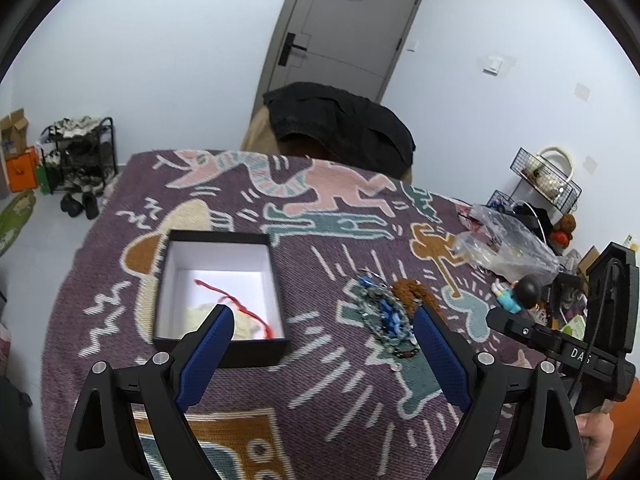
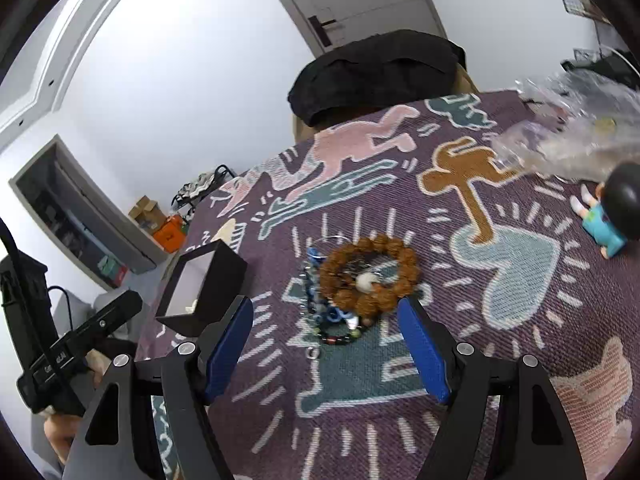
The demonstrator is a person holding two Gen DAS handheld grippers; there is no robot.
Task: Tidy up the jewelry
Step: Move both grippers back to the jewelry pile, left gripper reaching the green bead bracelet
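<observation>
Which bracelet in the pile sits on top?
The brown wooden-bead bracelet, with one white bead; the blue beaded strand and the dark multicoloured one lie beneath it.

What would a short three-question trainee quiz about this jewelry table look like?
1. True or false: the right gripper is shut on the brown bead bracelet.
2. Which item already lies in the black box? A red cord, B toy figure, C plastic bag.
3. Fill in: the left gripper holds ____.

Key: 1 false; 2 A; 3 nothing.
</observation>
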